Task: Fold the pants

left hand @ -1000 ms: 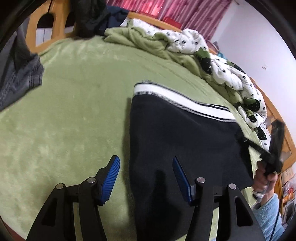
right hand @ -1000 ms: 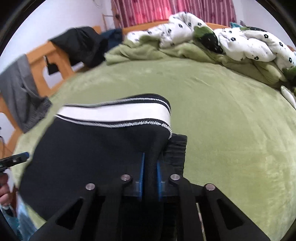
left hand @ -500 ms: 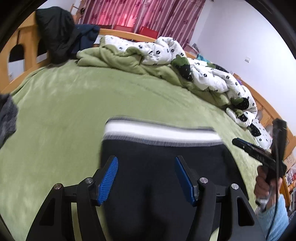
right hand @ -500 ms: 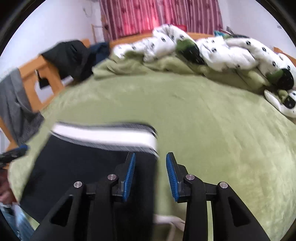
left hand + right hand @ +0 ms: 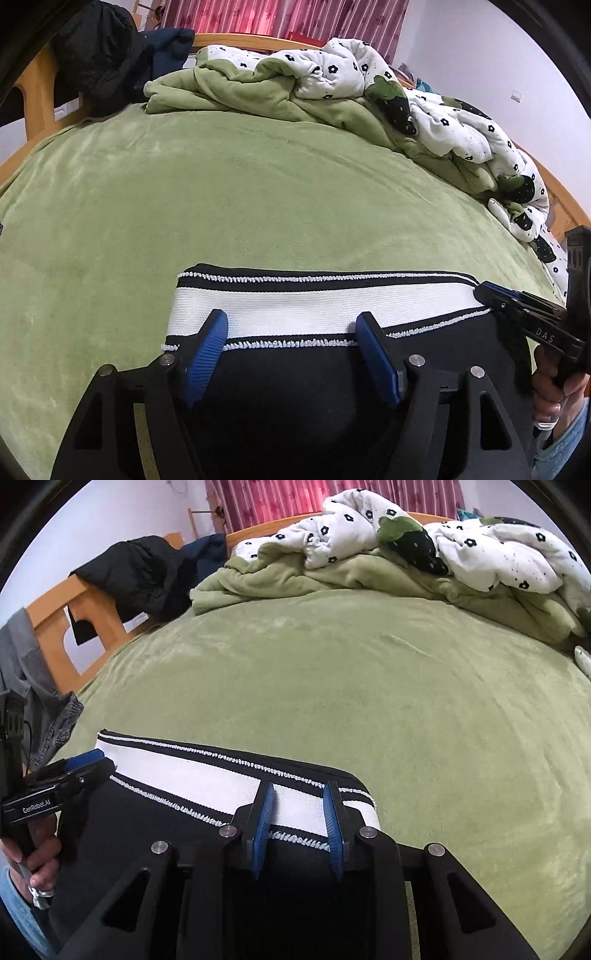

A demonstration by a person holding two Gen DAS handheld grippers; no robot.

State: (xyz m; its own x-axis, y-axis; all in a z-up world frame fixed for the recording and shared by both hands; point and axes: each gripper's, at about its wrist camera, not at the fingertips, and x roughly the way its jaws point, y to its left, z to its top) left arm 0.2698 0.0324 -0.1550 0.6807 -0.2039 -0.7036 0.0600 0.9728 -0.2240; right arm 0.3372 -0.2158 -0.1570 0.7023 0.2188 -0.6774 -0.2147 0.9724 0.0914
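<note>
Dark folded pants [image 5: 295, 391] with a white, black-edged waistband [image 5: 317, 310] lie flat on the green bed cover. My left gripper [image 5: 291, 332] hovers over the waistband's left half, jaws opening, blue pads well apart and pressing nothing. Its tip shows in the right wrist view by the waistband's left end [image 5: 88, 764]. My right gripper [image 5: 299, 812] hangs over the waistband [image 5: 207, 779] near its right end. Its jaws are closing but still apart, with the band seen between the pads and not pinched. In the left wrist view its tip sits at the band's right end [image 5: 491, 295].
The green cover [image 5: 221, 184] spreads far beyond the pants. A crumpled white flowered quilt [image 5: 369, 81] and green blanket pile along the far side. A dark jacket [image 5: 96, 55] and a grey garment [image 5: 33, 686] hang on the wooden bed frame [image 5: 48, 627].
My right gripper let go of the dark fabric it pinched and opened. Both grippers moved up to the waistband, and the left jaws spread wider.
</note>
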